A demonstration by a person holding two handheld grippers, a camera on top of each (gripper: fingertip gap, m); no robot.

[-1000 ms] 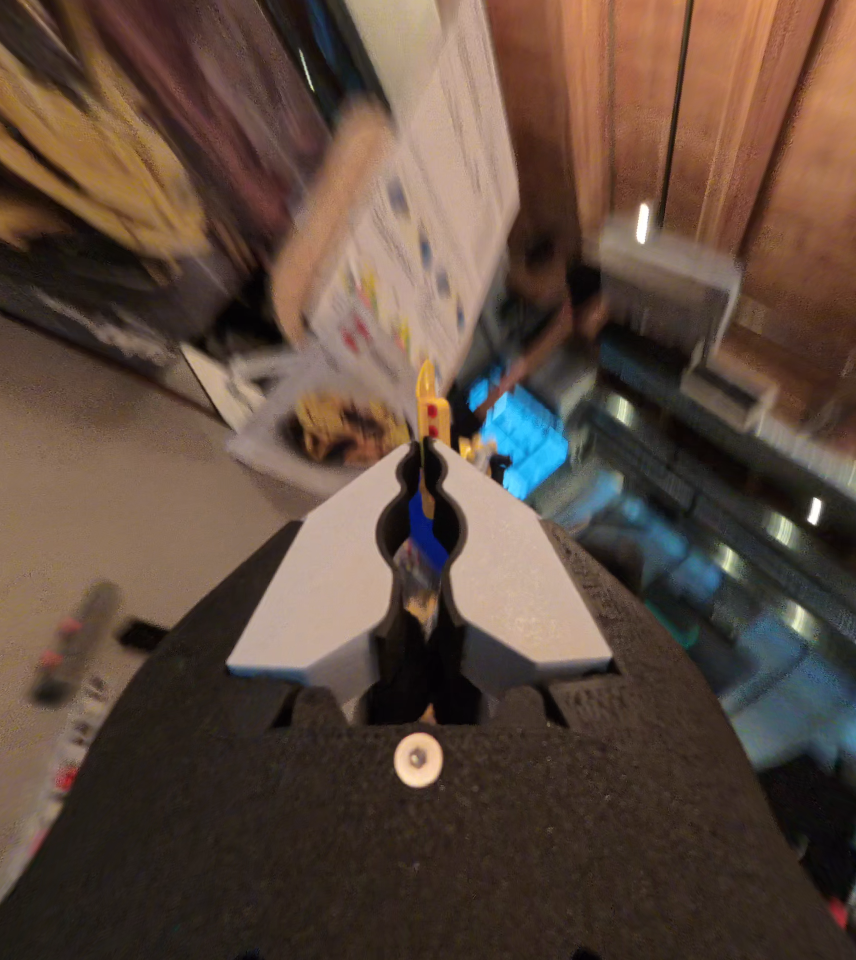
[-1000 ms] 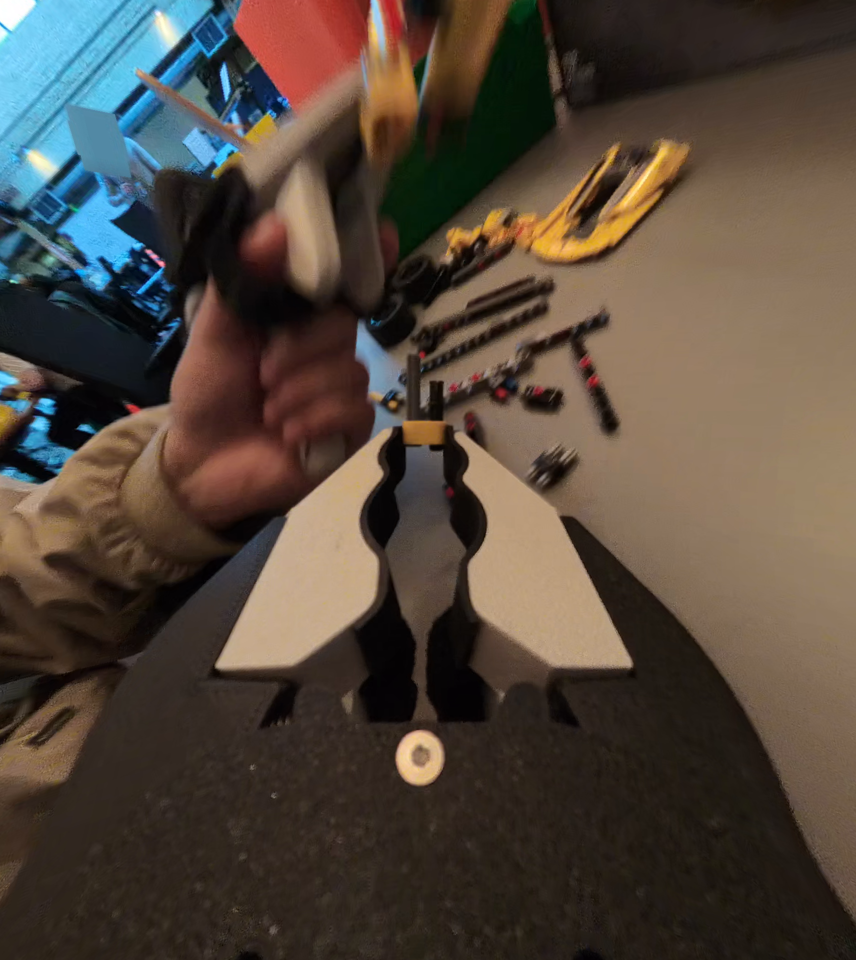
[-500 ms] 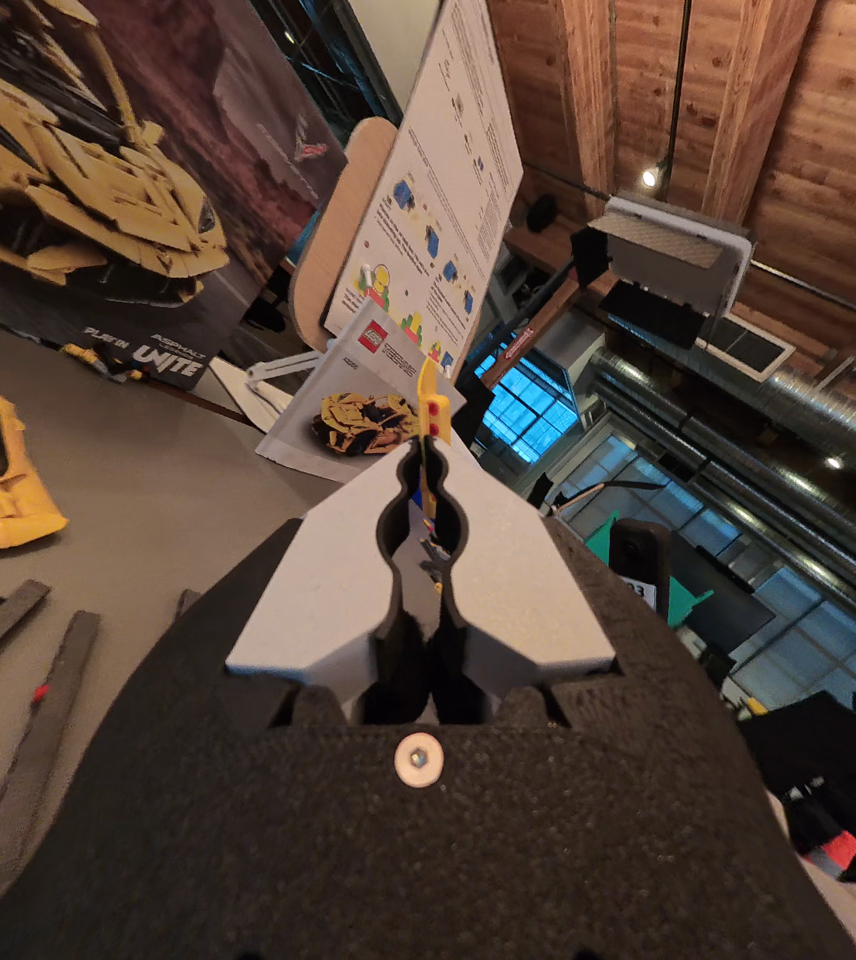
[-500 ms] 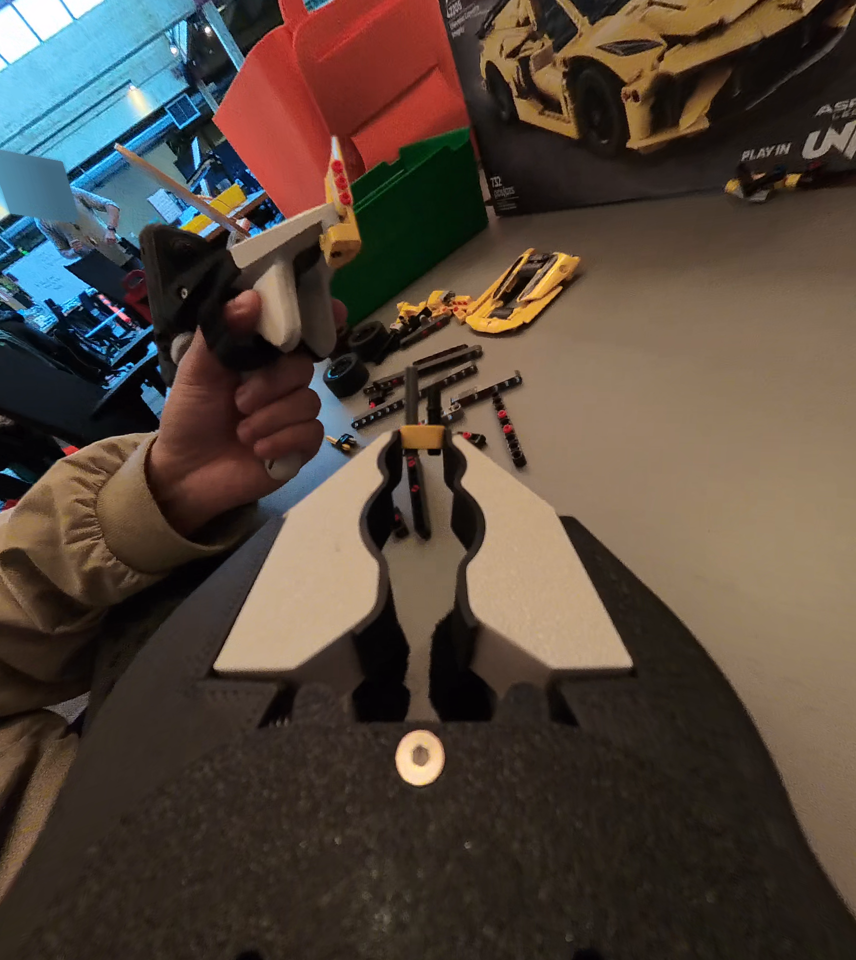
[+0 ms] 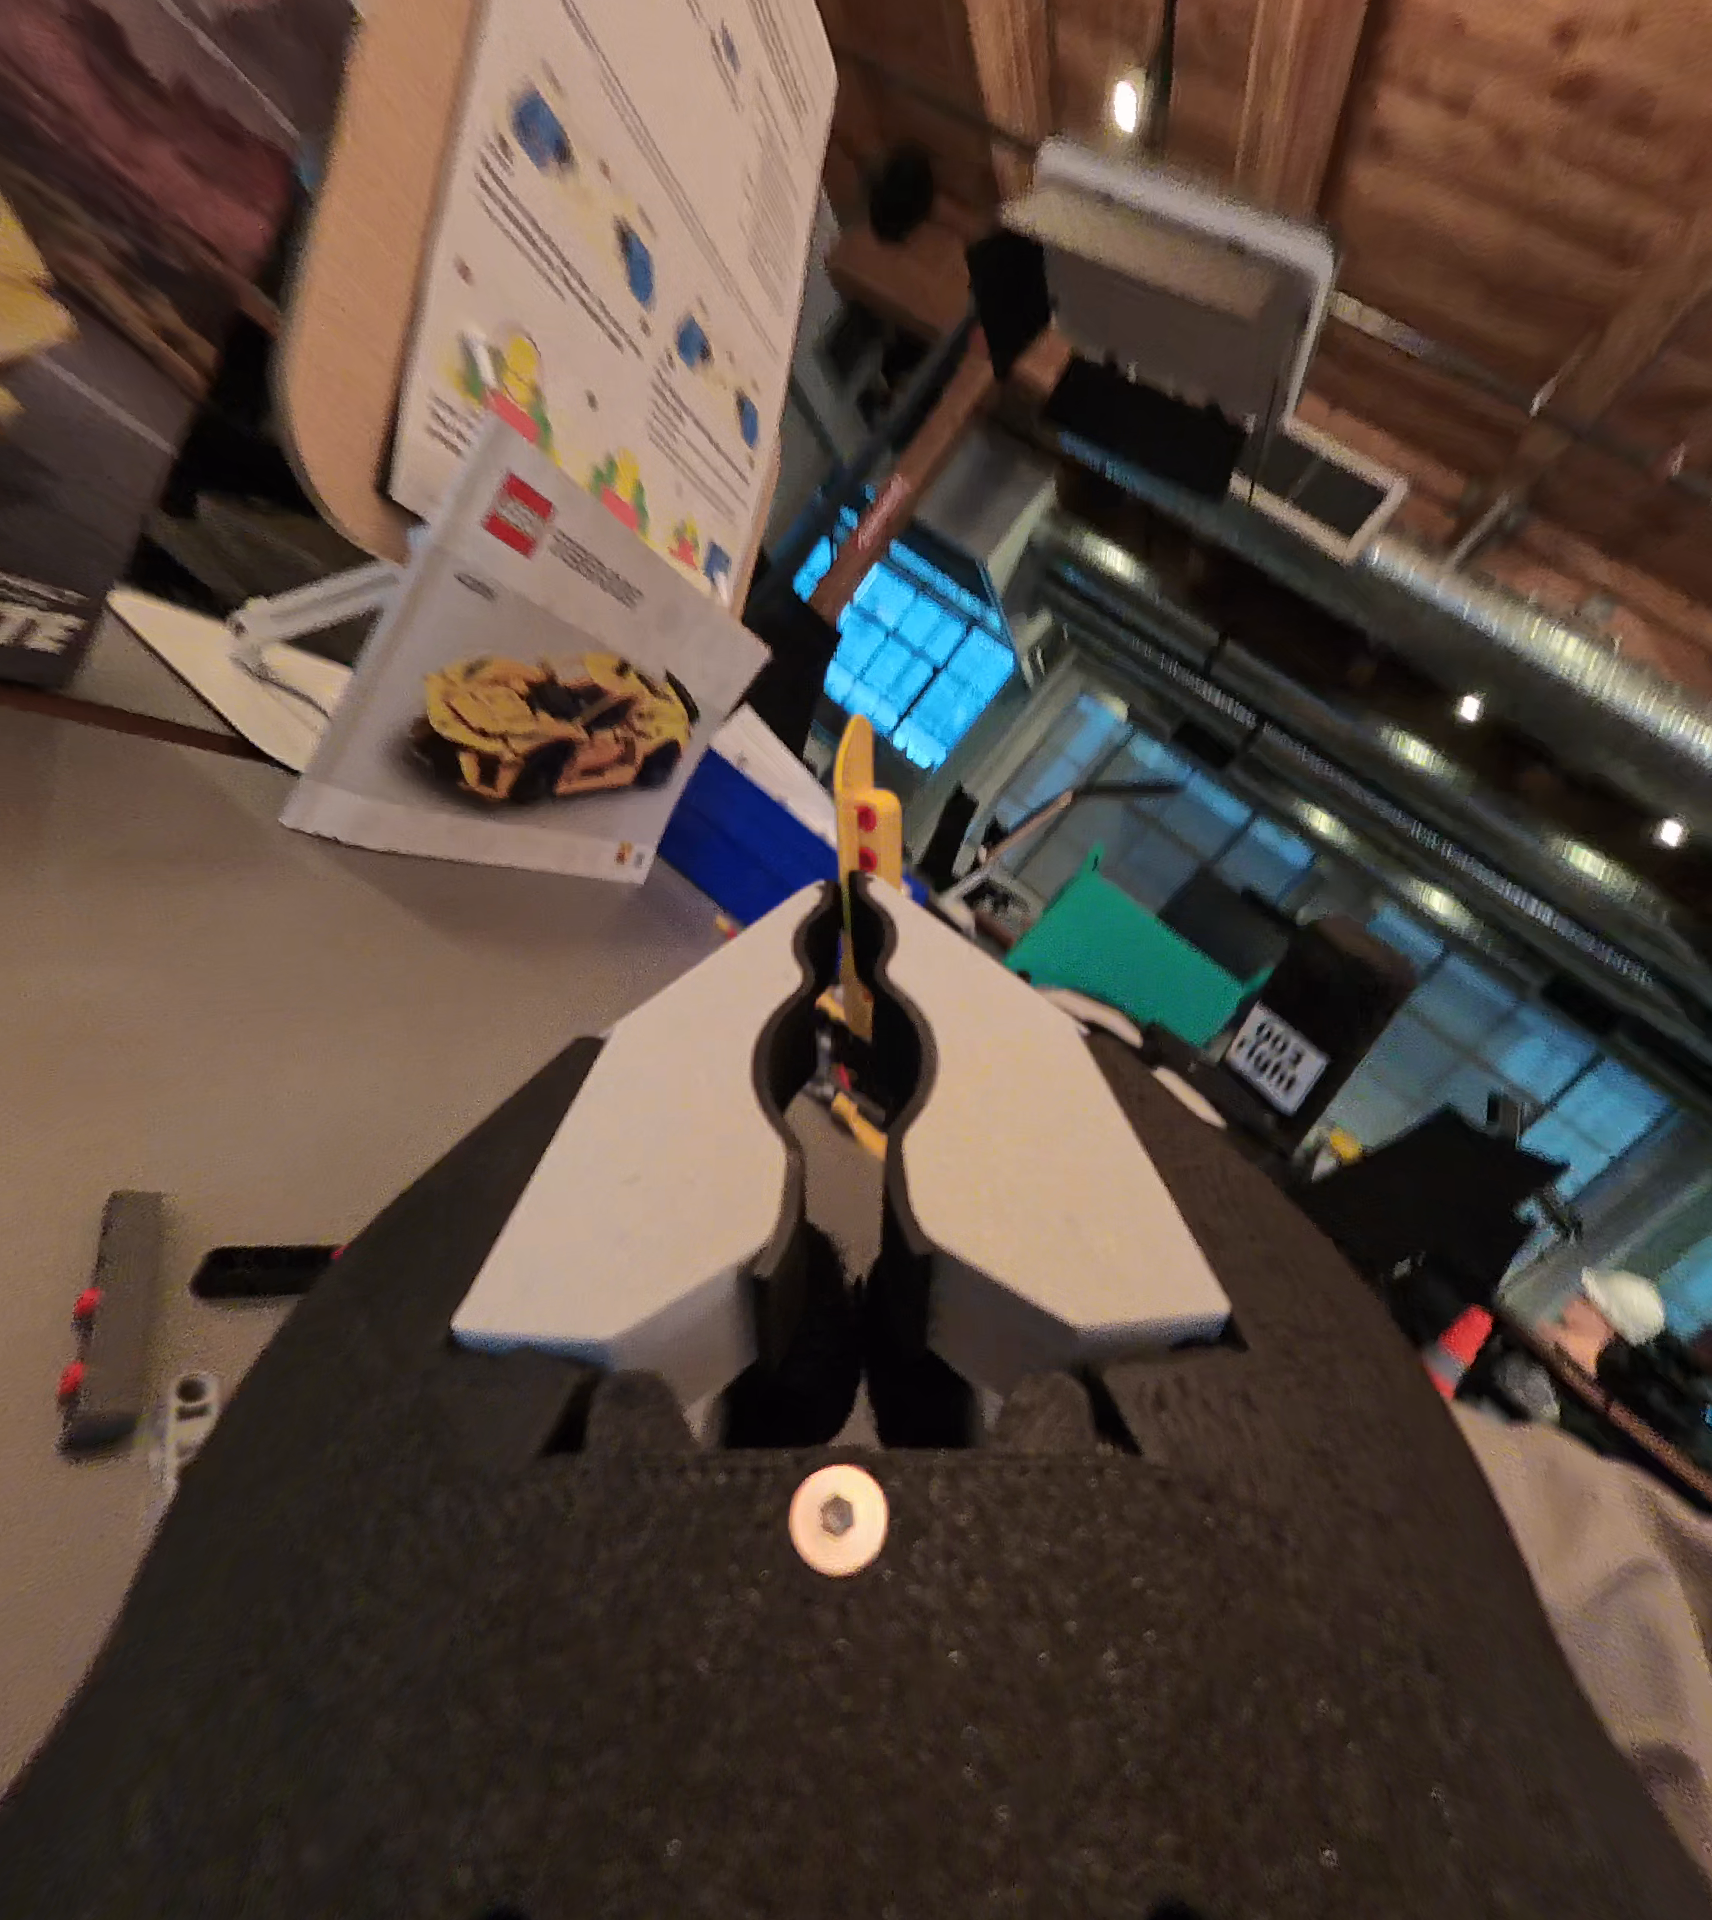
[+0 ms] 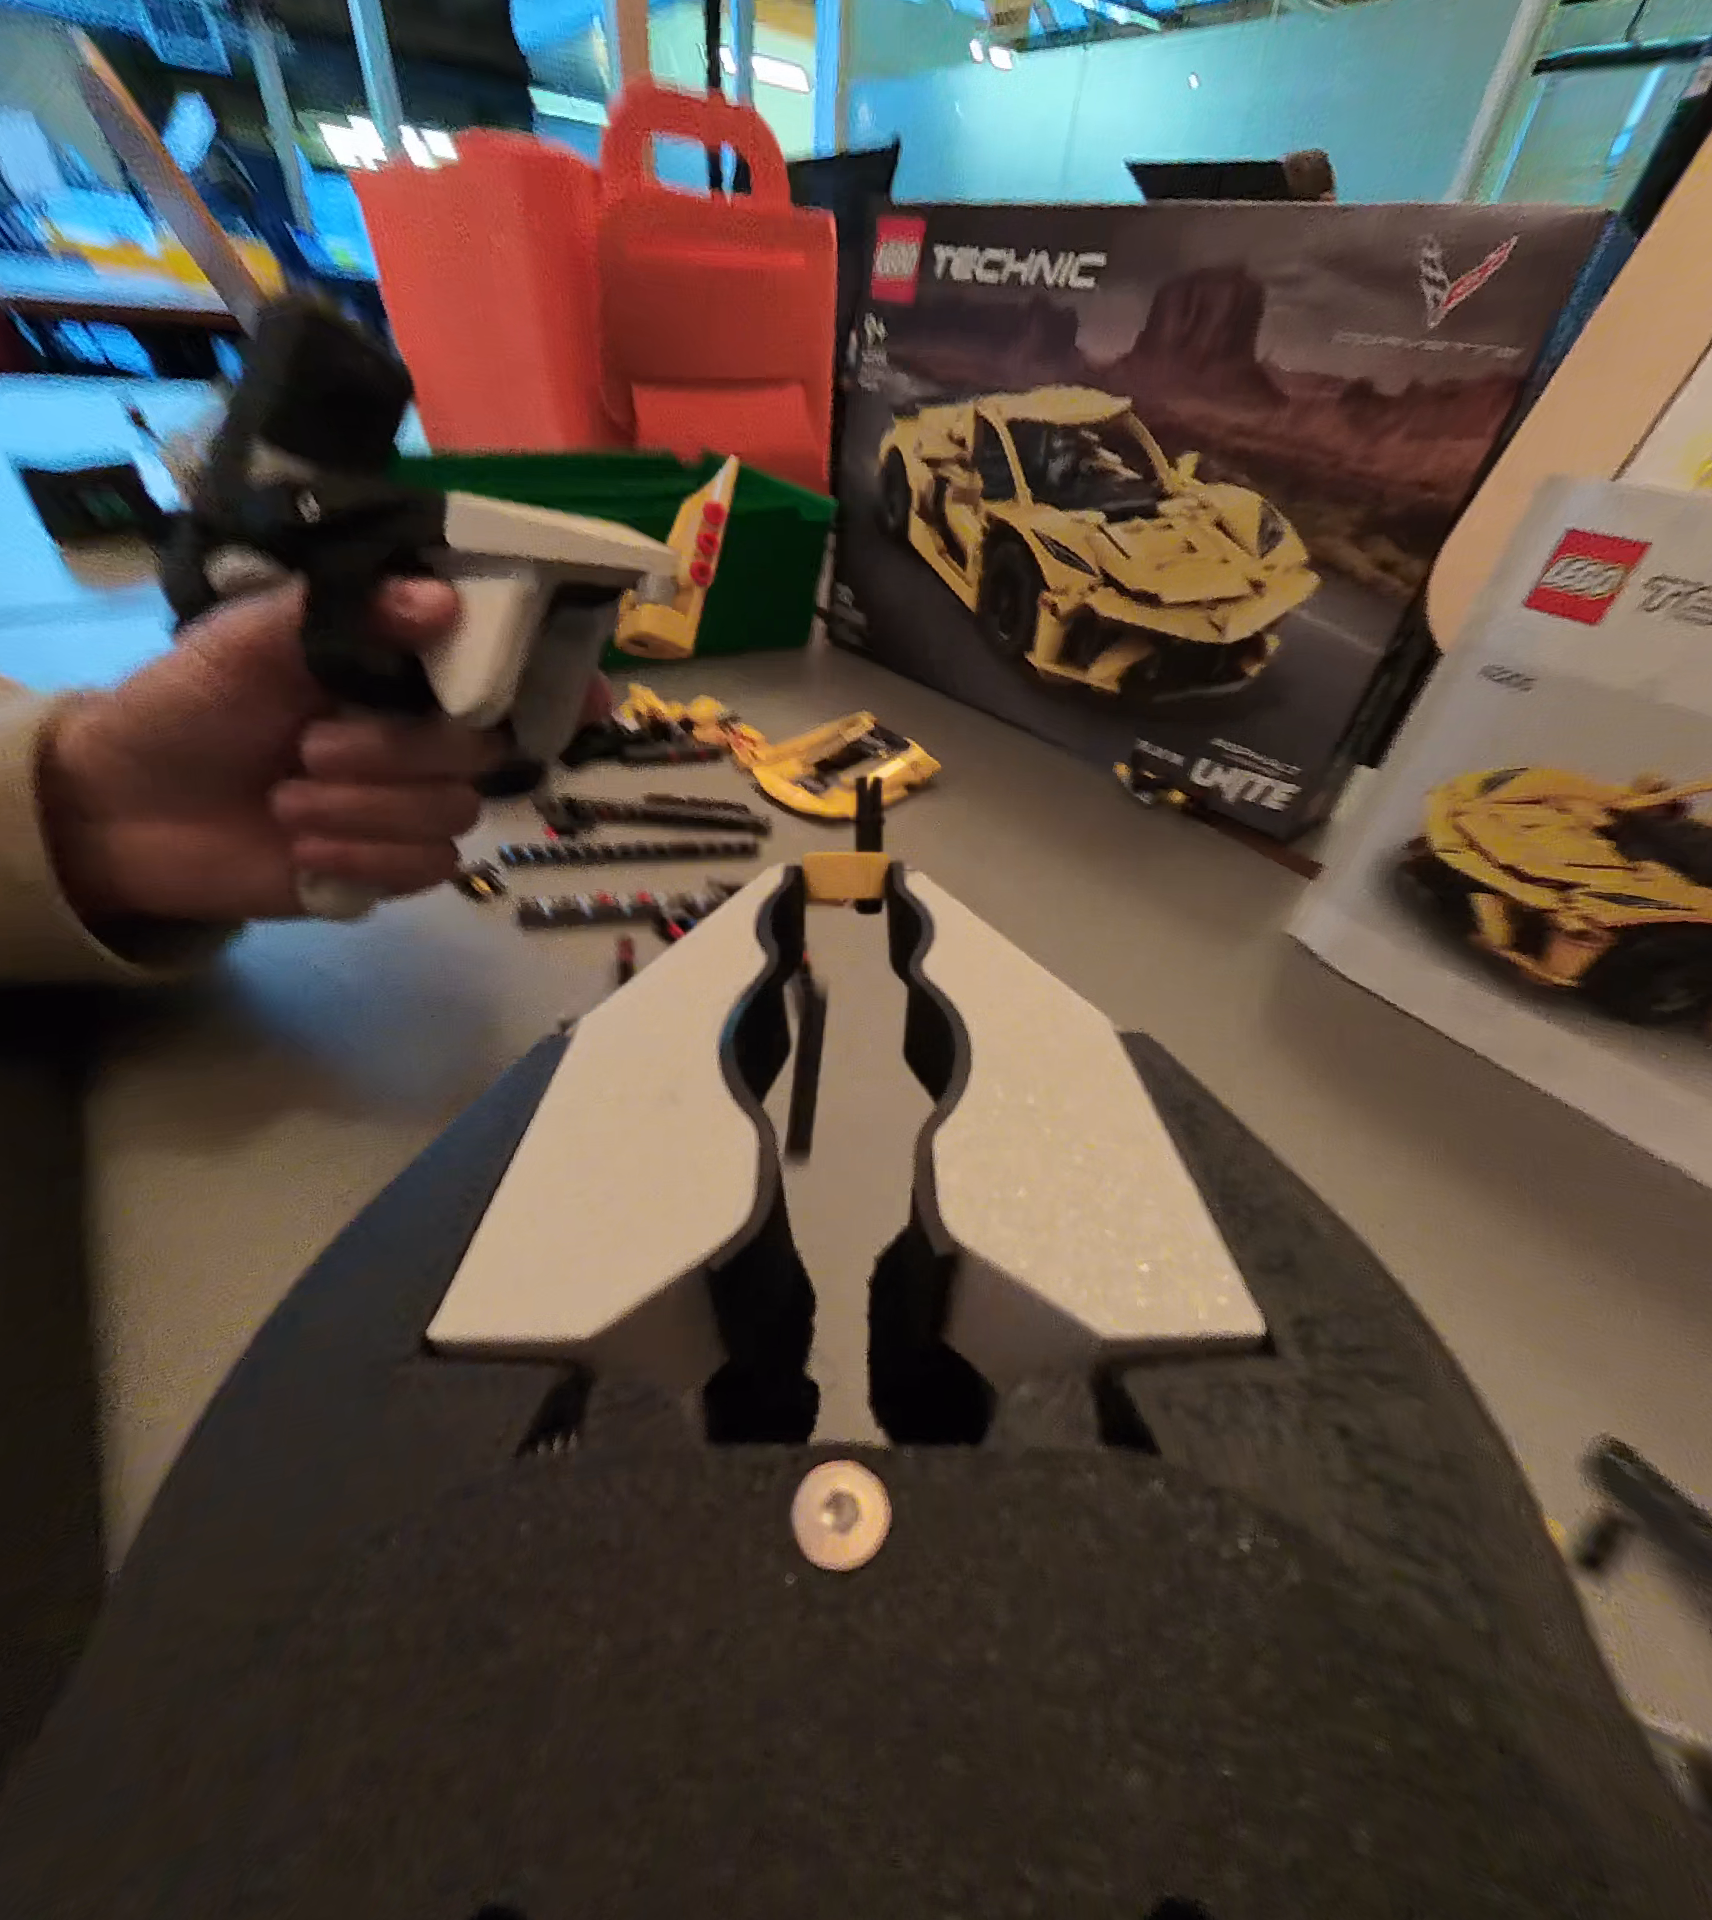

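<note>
A grey table [image 6: 1195, 1049] is seen, with a boxed car set [image 6: 1216, 436] stood at 12 o'clock in the right wrist view and an instruction booklet [image 6: 1610, 831] propped at 3 o'clock. A green bin [image 6: 779, 540] and orange bag [image 6: 623, 301] are placed at 11 o'clock. A yellow body panel [image 6: 847, 764] and black beams [image 6: 639, 852] are laid near centre. The left gripper [image 5: 847, 894] is clamped on a thin yellow piece with 2 red pins [image 5: 857, 821] (held upright). The right gripper [image 6: 841, 883] is closed on a small yellow connector [image 6: 839, 871] carrying a black axle [image 6: 867, 821].
</note>
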